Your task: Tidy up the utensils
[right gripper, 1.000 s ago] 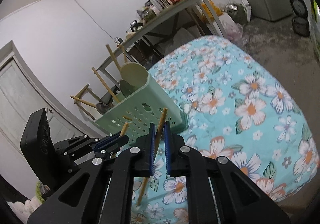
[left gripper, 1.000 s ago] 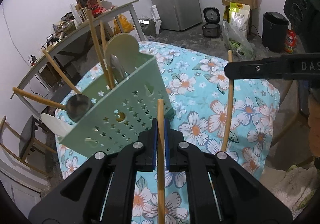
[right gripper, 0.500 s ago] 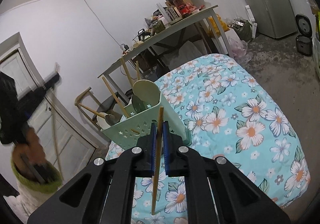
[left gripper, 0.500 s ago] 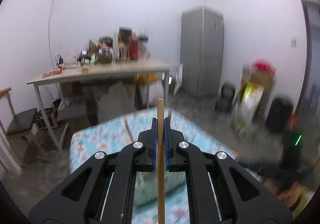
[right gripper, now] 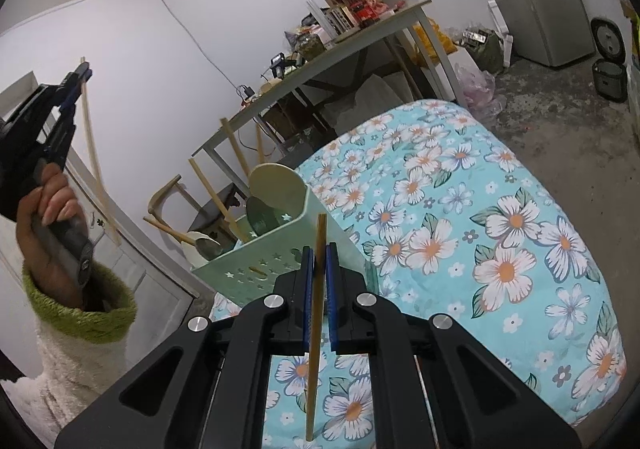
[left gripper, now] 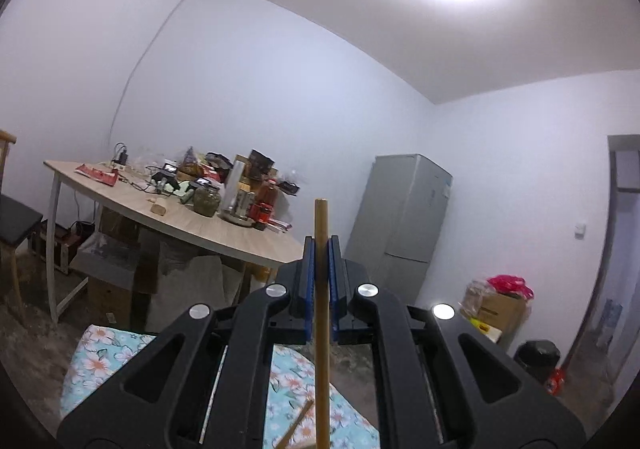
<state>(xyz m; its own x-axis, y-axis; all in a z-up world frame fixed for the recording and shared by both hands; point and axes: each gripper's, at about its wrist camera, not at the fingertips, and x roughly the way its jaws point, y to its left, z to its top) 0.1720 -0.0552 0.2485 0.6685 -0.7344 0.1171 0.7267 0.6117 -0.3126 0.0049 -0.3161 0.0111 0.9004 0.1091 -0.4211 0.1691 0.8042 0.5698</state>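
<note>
Two chopsticks are in play, one per hand-held gripper. The left hand-held gripper (left gripper: 321,249) is clamped tight on a wooden chopstick (left gripper: 321,329) that stands upright between its blue pads; it is raised high and aimed across the room at a cluttered wooden table (left gripper: 224,235) and a grey fridge (left gripper: 400,217). In the right wrist view that same gripper sits far left, gripped by a hand (right gripper: 52,209) in a green-cuffed fleecy sleeve (right gripper: 80,313). The right hand-held gripper (right gripper: 319,261) is closed on a second chopstick (right gripper: 316,321), nearly upright, low over the floral worktop (right gripper: 500,249). Just beyond its tip stands a green perforated utensil holder (right gripper: 272,257) with spoons and chopsticks leaning in it, at the worktop's left far edge.
</note>
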